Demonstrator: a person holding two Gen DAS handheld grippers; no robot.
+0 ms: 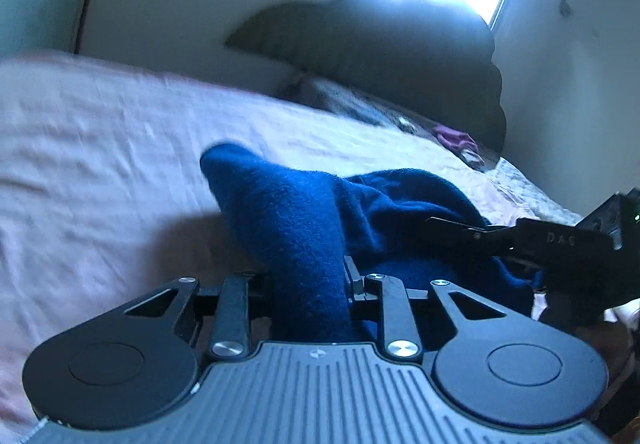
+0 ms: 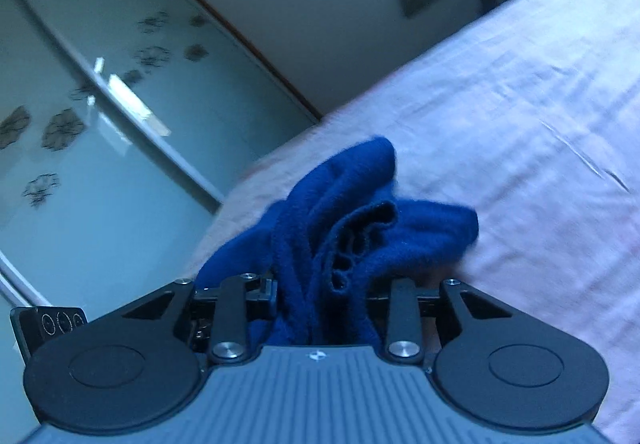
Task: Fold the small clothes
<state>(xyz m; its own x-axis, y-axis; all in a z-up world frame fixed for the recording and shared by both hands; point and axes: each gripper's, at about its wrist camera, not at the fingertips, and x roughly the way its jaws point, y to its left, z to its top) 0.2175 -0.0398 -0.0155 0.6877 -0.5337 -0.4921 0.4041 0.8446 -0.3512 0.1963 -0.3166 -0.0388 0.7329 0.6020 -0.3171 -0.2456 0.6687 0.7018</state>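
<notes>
- The left gripper (image 1: 310, 280) is seen clamped on a bunched fold of the blue cloth (image 1: 304, 220); the fabric fills the gap between its jaws and rises ahead of them.
- Ahead and to the right of that gripper, the rest of the cloth is draped down to the pink sheet (image 1: 100, 148), where the right gripper (image 1: 440, 222) is seen reaching into it from the side.
- In the right wrist view, the right gripper (image 2: 320, 284) is closed on several gathered layers of the cloth (image 2: 360, 228), a hemmed edge being curled just ahead of the jaws.
- The cloth is judged light, soft and limp, with a fleecy, non-slippery nap; it will sag and crumple wherever it is unsupported.
- Hold is best taken at a hem or corner, one layer only, so that the cloth can be spread flat; the present bunched grips are judged likely to trap extra layers.
</notes>
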